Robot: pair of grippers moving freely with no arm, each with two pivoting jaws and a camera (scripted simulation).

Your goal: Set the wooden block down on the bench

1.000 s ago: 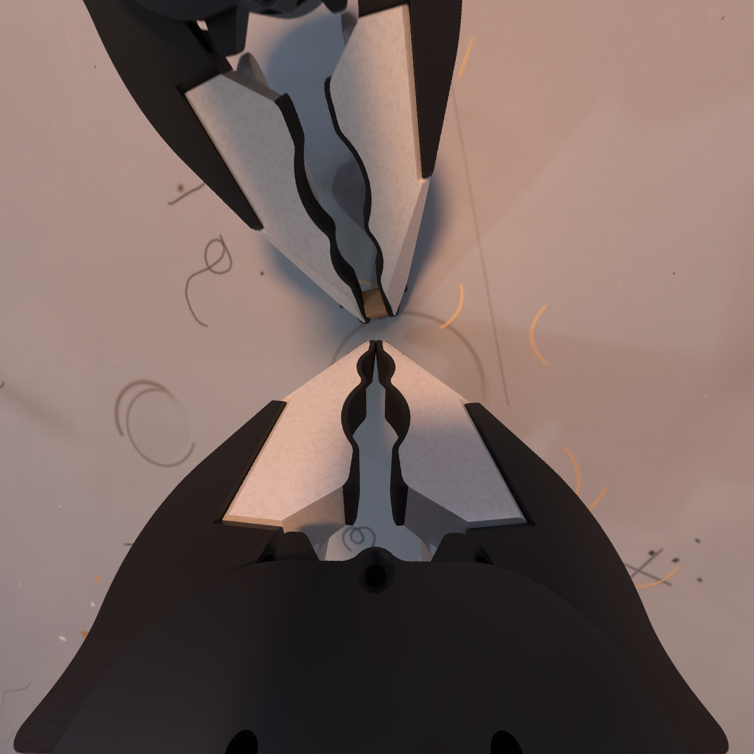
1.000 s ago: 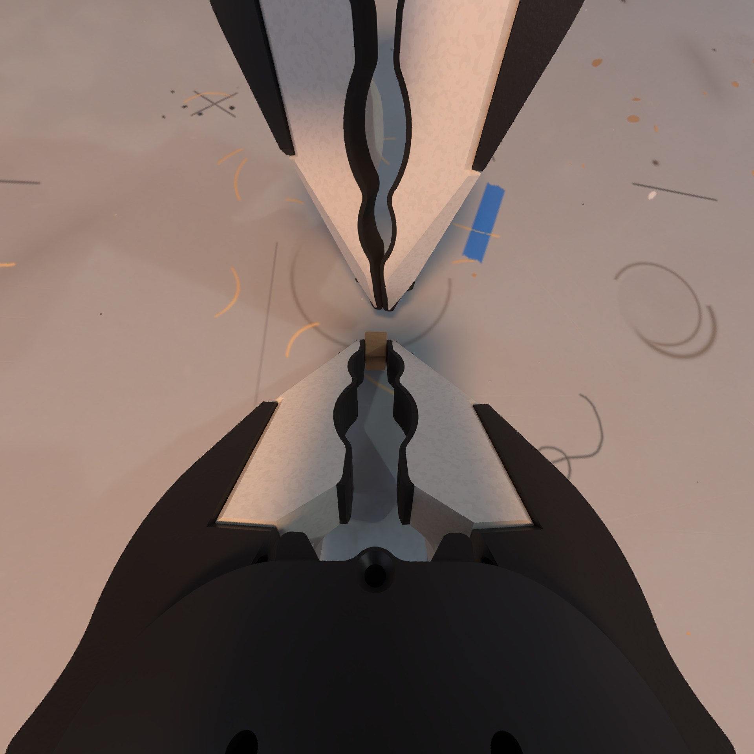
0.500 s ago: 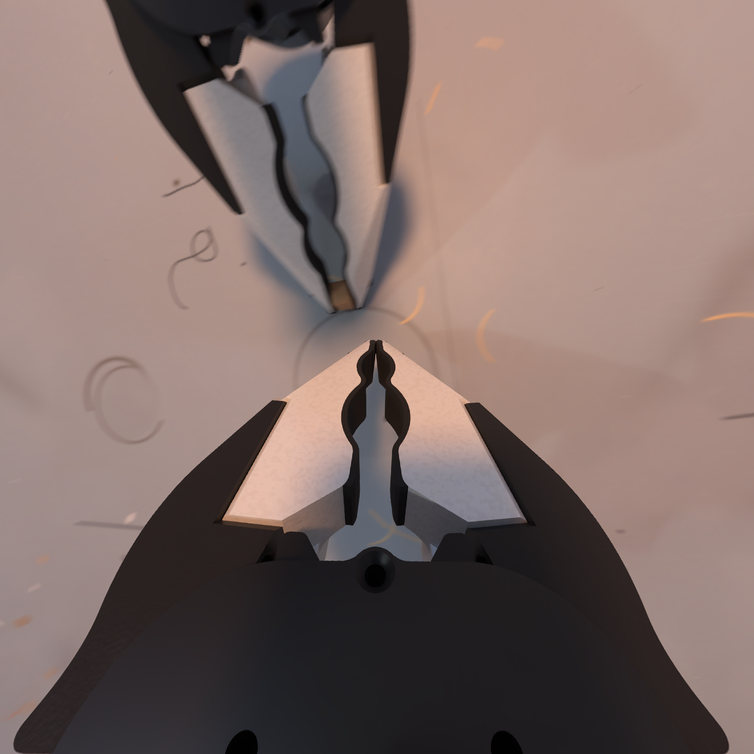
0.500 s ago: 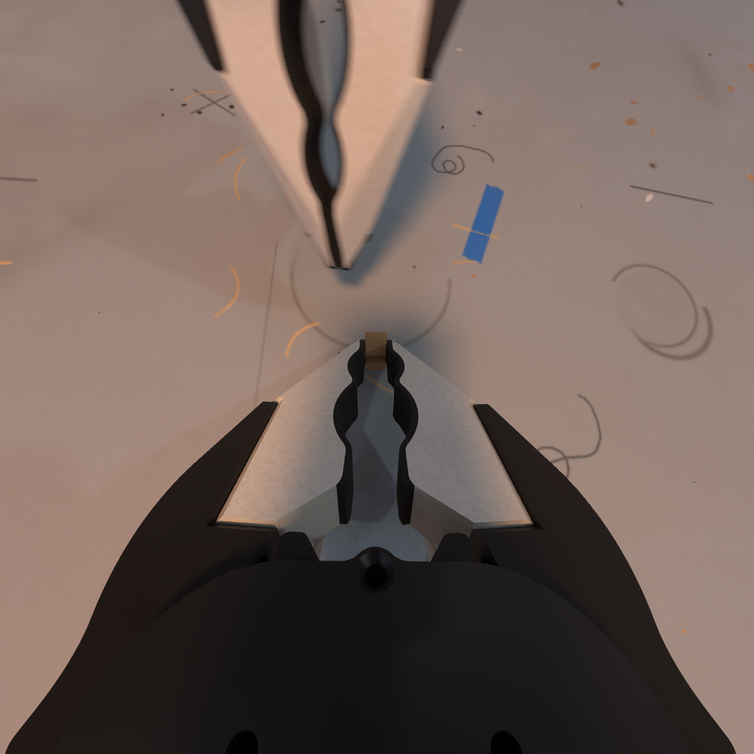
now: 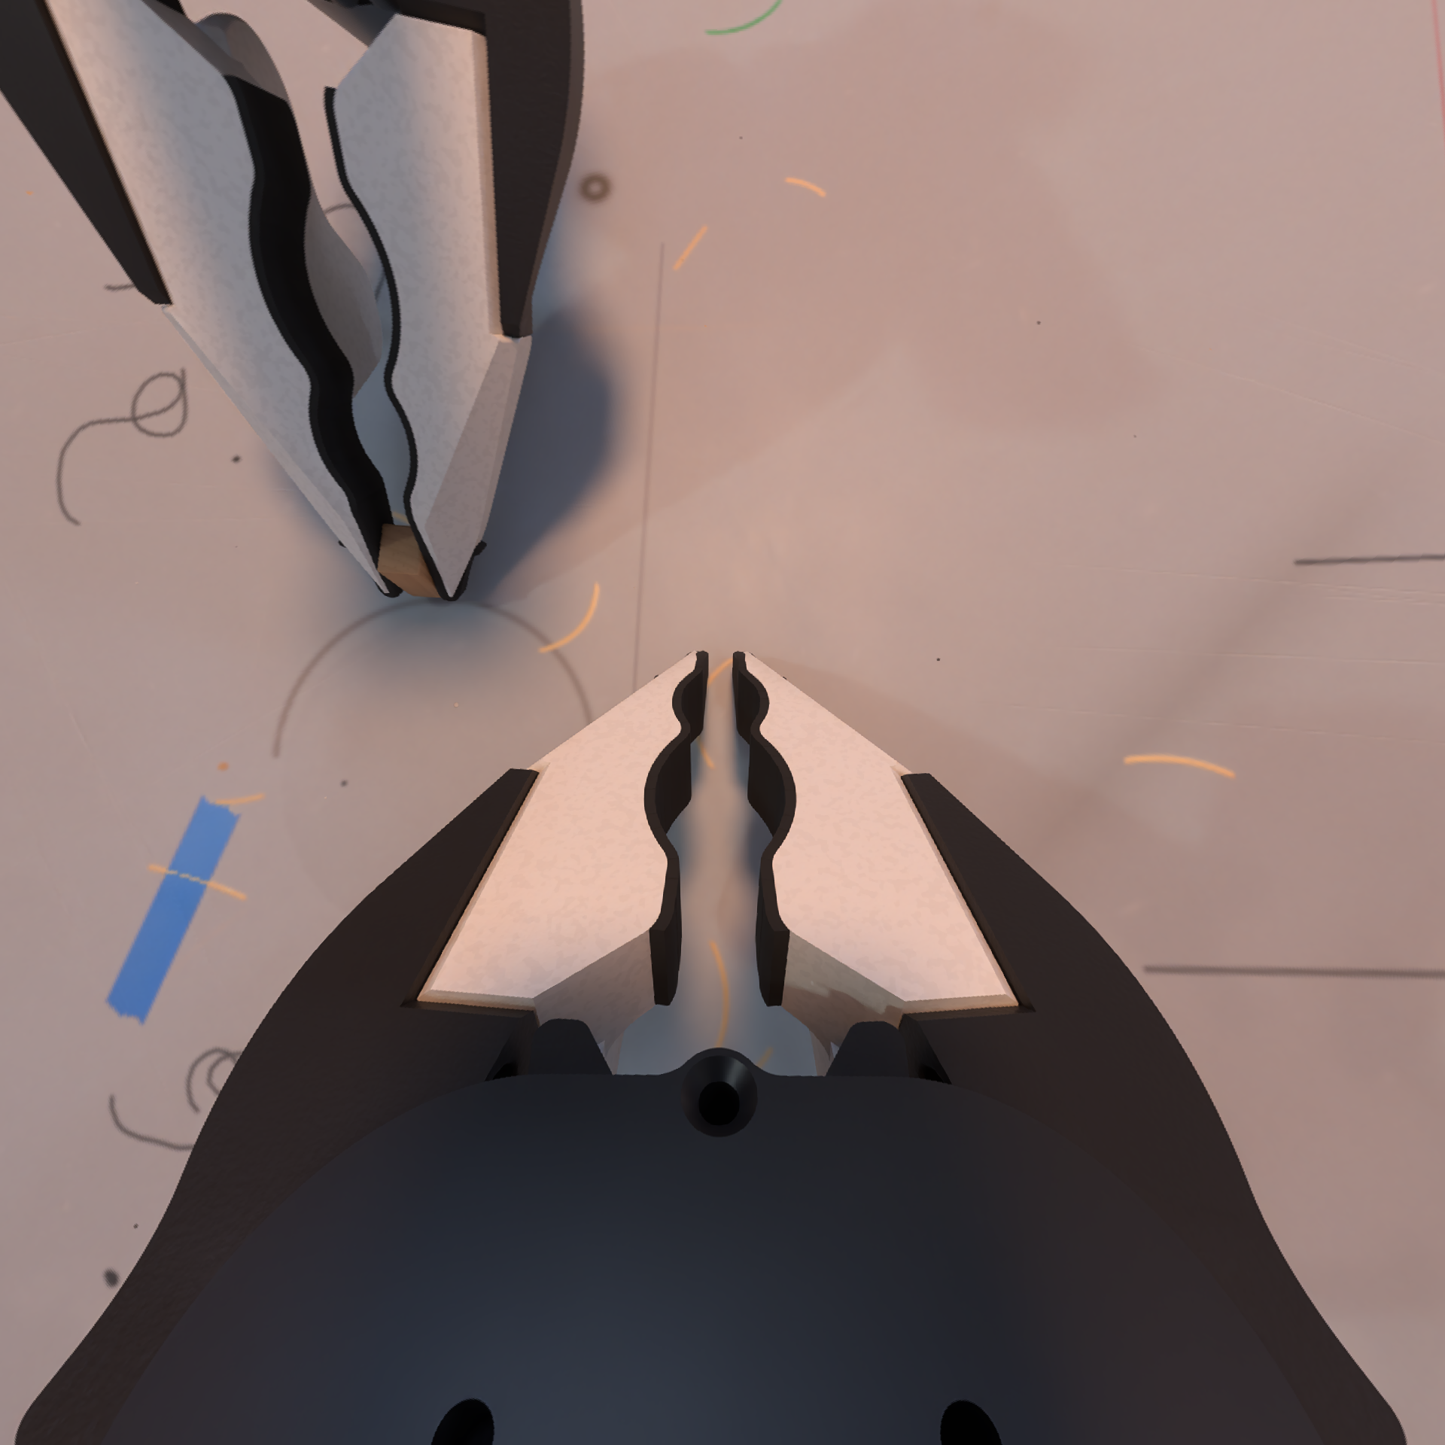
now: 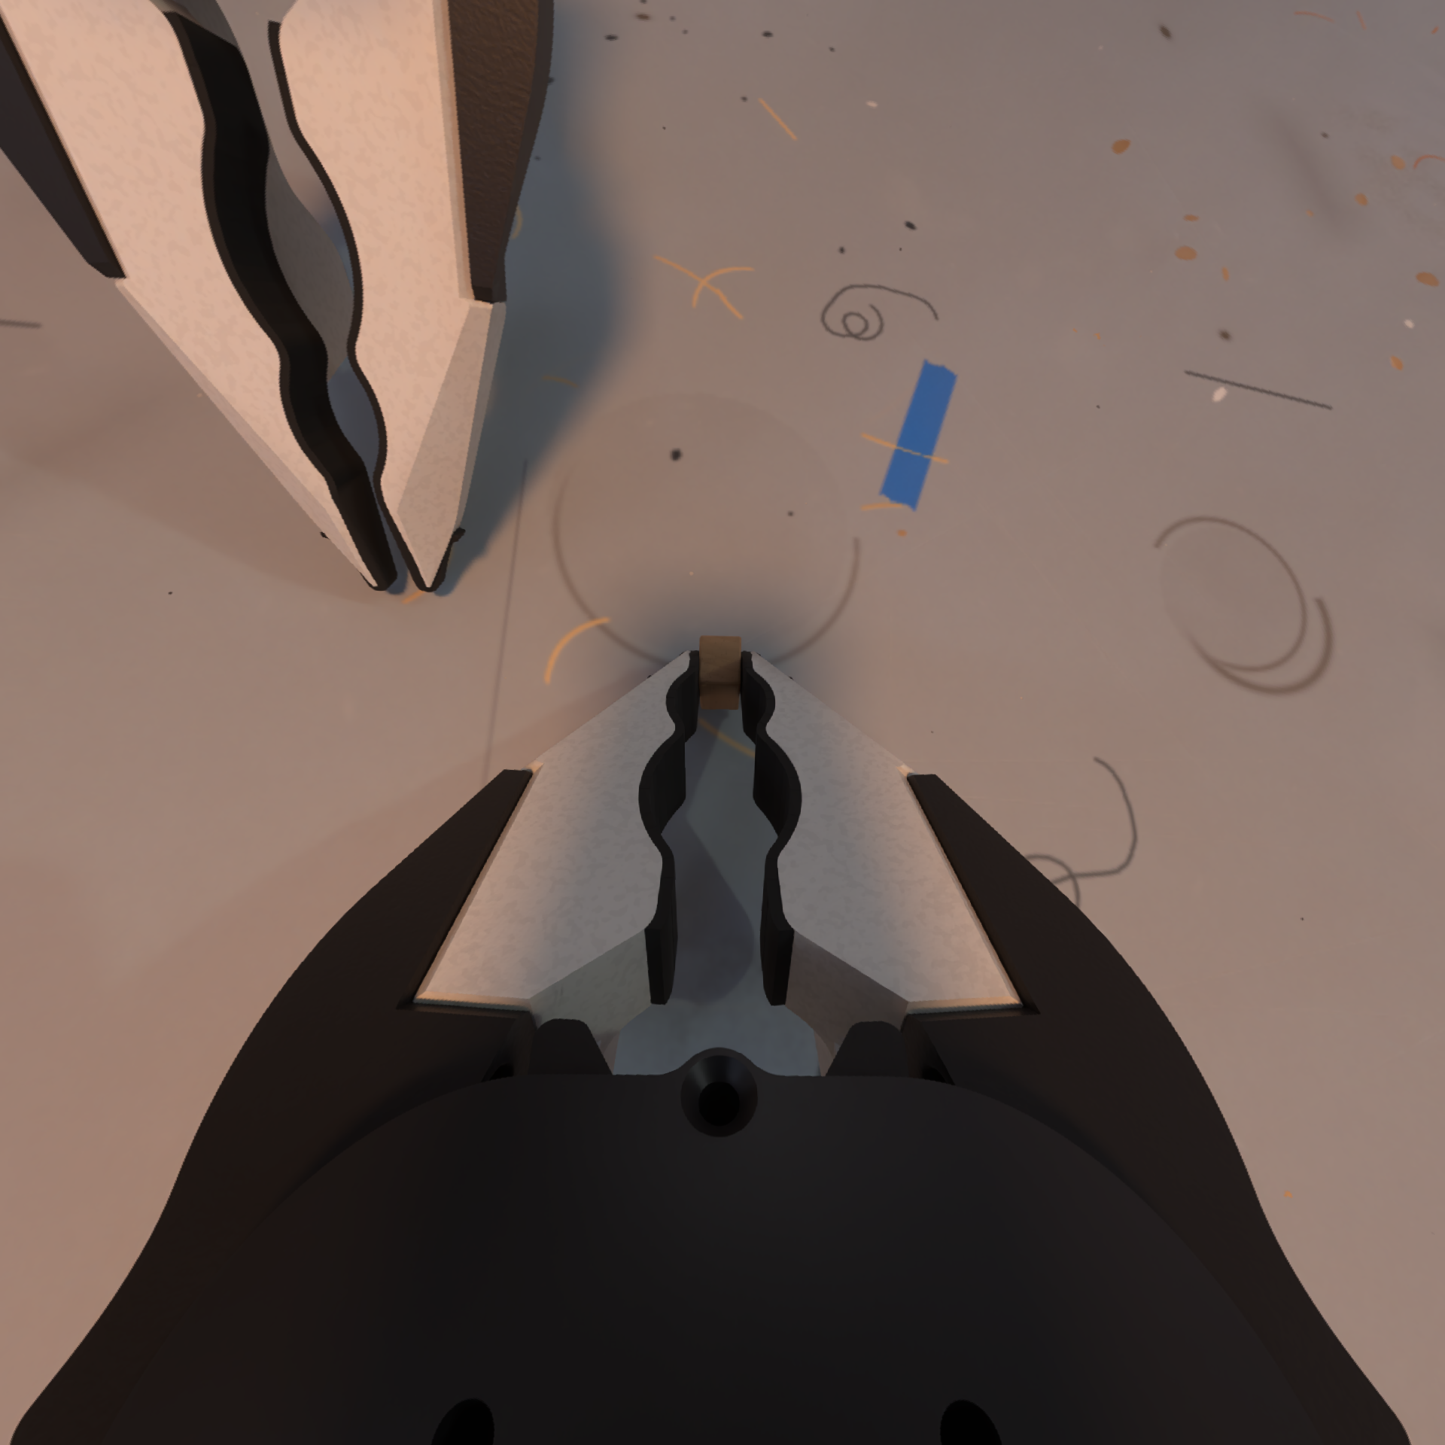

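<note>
The small wooden block (image 6: 719,680) is pinched between the fingertips of my right gripper (image 6: 719,665), which is shut on it. The tips are down at the bench (image 6: 234,782), on the edge of a pencilled circle; I cannot tell if the block touches the surface. In the left wrist view the block (image 5: 403,563) shows between the right gripper's (image 5: 422,590) tips at upper left. My left gripper (image 5: 718,661) is shut and empty, with only a thin slit between its tips. It hovers beside the right gripper and shows in the right wrist view (image 6: 405,582) at upper left.
A strip of blue tape (image 6: 919,434) lies flat on the bench beyond the block; it also shows in the left wrist view (image 5: 172,907). The bench (image 5: 1016,469) bears pencil circles, lines, scribbles and orange marks, all flat.
My left gripper has moved sideways, away from facing the right gripper tip to tip, and its tips have parted by a sliver. The right gripper still holds the block in the same place.
</note>
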